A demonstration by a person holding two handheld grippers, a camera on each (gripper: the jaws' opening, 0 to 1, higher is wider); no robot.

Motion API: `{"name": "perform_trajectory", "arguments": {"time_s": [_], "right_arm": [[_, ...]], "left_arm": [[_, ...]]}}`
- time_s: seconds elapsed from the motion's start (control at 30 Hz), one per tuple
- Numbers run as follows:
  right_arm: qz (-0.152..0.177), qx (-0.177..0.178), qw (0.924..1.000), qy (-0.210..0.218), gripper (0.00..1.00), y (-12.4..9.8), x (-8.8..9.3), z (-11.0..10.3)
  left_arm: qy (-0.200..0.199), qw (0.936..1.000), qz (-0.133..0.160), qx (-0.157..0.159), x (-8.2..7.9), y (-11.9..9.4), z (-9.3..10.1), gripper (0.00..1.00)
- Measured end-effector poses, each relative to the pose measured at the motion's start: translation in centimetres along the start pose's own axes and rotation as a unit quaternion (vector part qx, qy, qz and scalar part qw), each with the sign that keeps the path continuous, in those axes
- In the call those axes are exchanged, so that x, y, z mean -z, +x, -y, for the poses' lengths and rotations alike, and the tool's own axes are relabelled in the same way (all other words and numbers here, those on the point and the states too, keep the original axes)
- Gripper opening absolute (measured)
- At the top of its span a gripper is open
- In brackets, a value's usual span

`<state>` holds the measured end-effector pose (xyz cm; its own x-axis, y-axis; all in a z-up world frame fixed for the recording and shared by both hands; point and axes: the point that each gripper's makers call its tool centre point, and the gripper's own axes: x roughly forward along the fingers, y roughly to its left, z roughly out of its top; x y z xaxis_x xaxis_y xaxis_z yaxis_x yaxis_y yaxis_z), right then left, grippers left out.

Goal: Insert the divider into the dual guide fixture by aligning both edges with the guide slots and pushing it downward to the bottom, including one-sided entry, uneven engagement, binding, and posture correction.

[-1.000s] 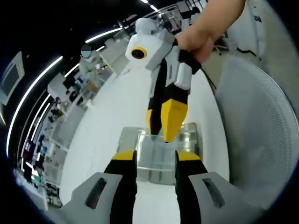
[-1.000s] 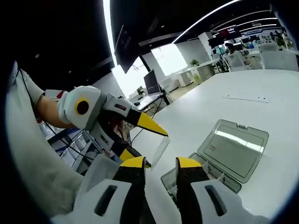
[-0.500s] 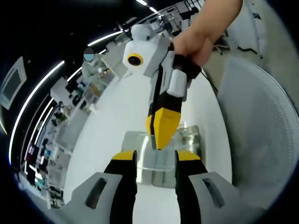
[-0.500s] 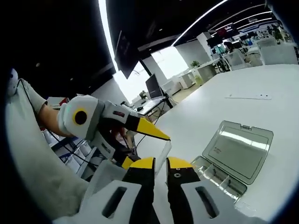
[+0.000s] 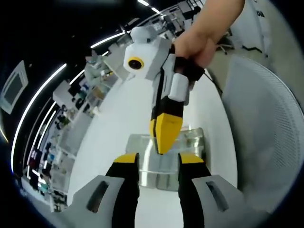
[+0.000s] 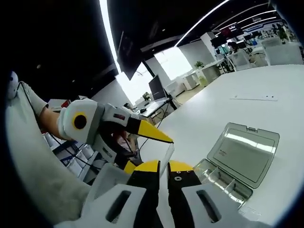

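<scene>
Open office (dark ceiling point(image 6: 142, 23)), white table point(image 6: 247, 90)

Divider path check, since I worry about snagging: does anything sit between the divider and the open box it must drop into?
Nothing visible blocks it. In the right gripper view the right gripper is shut on the clear divider, the left gripper beside it. The box lies open below, its lid folded back clear of the compartments.
</scene>
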<state>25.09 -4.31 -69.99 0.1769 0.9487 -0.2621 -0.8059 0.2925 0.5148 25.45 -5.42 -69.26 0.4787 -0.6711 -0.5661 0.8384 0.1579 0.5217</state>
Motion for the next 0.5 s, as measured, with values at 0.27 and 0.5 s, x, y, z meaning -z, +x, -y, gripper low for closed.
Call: {"name": "perform_trajectory", "arguments": {"time_s": [0.27,0.5], "right_arm": [[-0.004,-0.004,1.0000,-0.004,0.00,0.01,0.13,-0.04],[0.002,-0.005,0.9999,0.013,0.00,-0.13,-0.06,0.03]], "left_arm": [[0.004,1.0000,0.001,0.001,0.04,0.01,0.05,0.28],[0.010,0.9999,0.004,-0.003,-0.21,0.02,-0.10,0.29]]}}
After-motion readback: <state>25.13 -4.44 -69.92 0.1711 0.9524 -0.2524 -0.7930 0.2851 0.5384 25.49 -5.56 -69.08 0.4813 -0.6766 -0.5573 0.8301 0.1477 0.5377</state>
